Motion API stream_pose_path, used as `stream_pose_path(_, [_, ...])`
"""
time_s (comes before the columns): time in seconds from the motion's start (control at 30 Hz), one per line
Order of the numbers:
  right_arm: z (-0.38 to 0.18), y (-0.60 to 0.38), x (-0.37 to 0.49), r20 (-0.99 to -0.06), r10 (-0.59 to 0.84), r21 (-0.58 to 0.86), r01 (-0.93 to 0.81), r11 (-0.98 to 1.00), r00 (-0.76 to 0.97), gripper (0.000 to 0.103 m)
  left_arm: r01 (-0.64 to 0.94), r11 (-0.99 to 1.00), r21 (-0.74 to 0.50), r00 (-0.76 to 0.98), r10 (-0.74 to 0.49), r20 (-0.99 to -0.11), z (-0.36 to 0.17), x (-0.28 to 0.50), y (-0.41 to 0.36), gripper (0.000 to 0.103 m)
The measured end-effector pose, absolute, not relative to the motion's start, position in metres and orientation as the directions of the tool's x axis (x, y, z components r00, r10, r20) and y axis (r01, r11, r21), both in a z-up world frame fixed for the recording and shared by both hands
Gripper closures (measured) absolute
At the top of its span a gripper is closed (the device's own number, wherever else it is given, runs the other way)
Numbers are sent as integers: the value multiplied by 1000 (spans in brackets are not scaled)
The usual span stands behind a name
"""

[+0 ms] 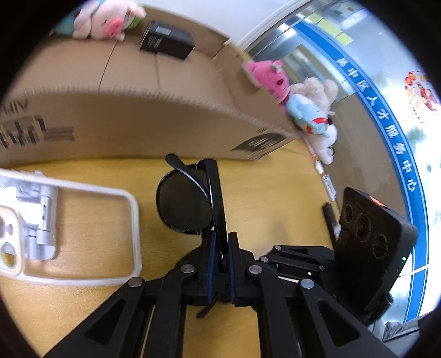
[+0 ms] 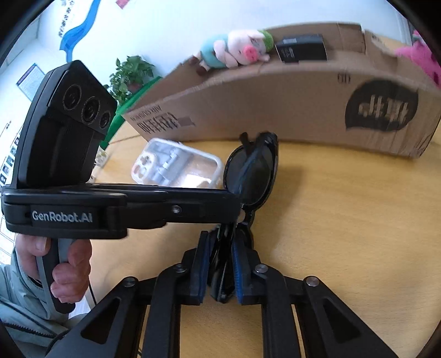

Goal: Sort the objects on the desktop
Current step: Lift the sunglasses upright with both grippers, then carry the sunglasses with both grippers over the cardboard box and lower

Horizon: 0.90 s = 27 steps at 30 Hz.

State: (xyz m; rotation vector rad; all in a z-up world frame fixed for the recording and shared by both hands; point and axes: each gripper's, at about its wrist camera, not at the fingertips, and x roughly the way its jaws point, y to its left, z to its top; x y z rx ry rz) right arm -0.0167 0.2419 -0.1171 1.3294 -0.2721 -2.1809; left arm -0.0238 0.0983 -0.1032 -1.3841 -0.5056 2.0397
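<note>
Black sunglasses (image 1: 183, 203) are held above the wooden desk (image 1: 261, 198) by both grippers. My left gripper (image 1: 220, 245) is shut on the frame near one lens. In the right wrist view my right gripper (image 2: 222, 247) is shut on the sunglasses (image 2: 252, 170) from below, and the left gripper (image 2: 237, 203) reaches in from the left onto the same frame. A clear tray (image 1: 82, 231) with phone cases and a silver part lies to the left; it also shows in the right wrist view (image 2: 179, 165).
A large cardboard box (image 1: 137, 110) lies on its side behind the sunglasses, with a pig plush (image 1: 102, 19) and a black box (image 1: 165, 40) on top. Pink and beige plush toys (image 1: 303, 102) sit at its right end. A potted plant (image 2: 132, 74) stands far left.
</note>
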Motion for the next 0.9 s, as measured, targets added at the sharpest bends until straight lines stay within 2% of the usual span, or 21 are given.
stream_pose_path(0.17, [-83, 249, -12, -702, -591, 447, 401, -800, -396, 93, -347, -732, -586, -333, 680, -653, -62, -10, 97, 96])
stream_pose_path(0.47, [-14, 251, -28, -622, -577, 327, 494, -806, -530, 93, -462, -732, -501, -465, 681, -566, 5, -27, 104, 96])
stream_pose_path(0.6, [21, 256, -54, -597, -558, 251, 526, -813, -577, 93, -515, -728, -452, -514, 684, -517, 40, -54, 107, 96])
stream_pose_path(0.8, [67, 273, -113, -559, -549, 209, 535, -818, -621, 93, -560, -733, -385, -570, 679, -463, 83, -101, 116, 96])
stream_pose_path(0.9, [84, 282, -146, -565, -524, 175, 528, -831, -637, 93, -556, -720, -415, -559, 693, -455, 95, -138, 121, 96])
